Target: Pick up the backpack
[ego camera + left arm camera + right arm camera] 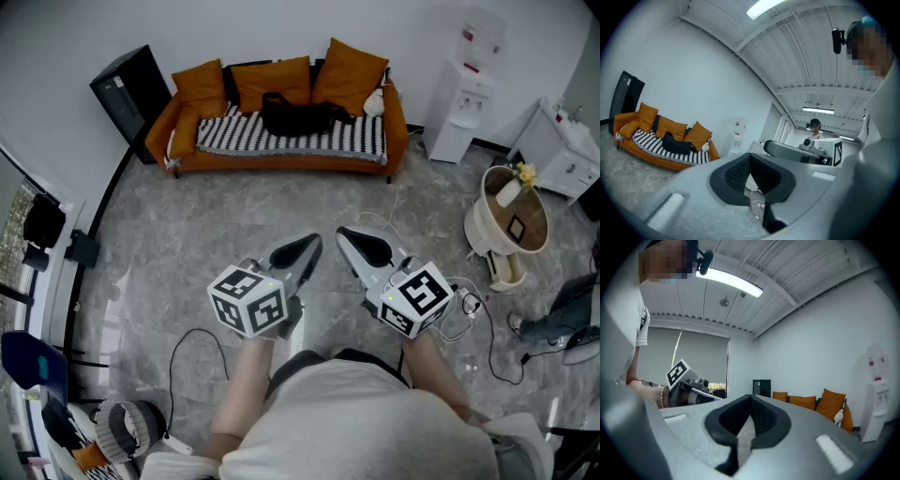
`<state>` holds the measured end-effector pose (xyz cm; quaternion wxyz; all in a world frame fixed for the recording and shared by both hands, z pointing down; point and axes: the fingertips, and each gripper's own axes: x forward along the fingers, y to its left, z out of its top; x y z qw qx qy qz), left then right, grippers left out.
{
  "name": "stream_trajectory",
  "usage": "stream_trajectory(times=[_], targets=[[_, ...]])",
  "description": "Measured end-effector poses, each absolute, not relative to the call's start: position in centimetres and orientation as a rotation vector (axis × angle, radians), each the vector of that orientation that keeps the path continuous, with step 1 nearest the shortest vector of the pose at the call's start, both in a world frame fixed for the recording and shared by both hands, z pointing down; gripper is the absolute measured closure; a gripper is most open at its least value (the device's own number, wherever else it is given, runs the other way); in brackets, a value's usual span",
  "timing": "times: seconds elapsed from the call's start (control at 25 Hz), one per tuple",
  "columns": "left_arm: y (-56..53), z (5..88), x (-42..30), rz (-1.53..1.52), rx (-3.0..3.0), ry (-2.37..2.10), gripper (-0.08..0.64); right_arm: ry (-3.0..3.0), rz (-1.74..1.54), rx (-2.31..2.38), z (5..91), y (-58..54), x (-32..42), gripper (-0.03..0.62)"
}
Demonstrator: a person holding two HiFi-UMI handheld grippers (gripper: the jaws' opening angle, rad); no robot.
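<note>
Holding left gripper (305, 246) and right gripper (352, 239) shut and empty, far from the soft black backpack (295, 114) lying on the orange sofa (281, 160), not grabbed yet.

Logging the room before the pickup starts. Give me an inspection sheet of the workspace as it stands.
Surface: grey stone-look floor.
Job's things: black backpack lying on the orange sofa, on its striped cover, untouched.
Clutter: white plush toy at the sofa's end.
Grippers: left gripper and right gripper both shut, empty, far from the sofa.
Cables: black cable looped on the floor beside the person.
Surroundings: water dispenser, black cabinet, round side table.
</note>
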<state>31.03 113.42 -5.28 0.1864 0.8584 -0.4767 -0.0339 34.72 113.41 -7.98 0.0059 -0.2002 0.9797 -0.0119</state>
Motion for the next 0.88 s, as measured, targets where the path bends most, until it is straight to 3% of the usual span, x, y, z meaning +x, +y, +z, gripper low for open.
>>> stream_trajectory(times=[0.52,0.88], targets=[[113.4,-2.2,32.5,0.214,2.531,-1.431,0.552,3.107,0.086,-0.735,-6.2,113.6,35.3,0.589],[113.6,-2.2,29.7,0.136,2.517,-1.450,0.552,2.986,-0.181,-0.744,-6.6,113.4,33.5,0.589]])
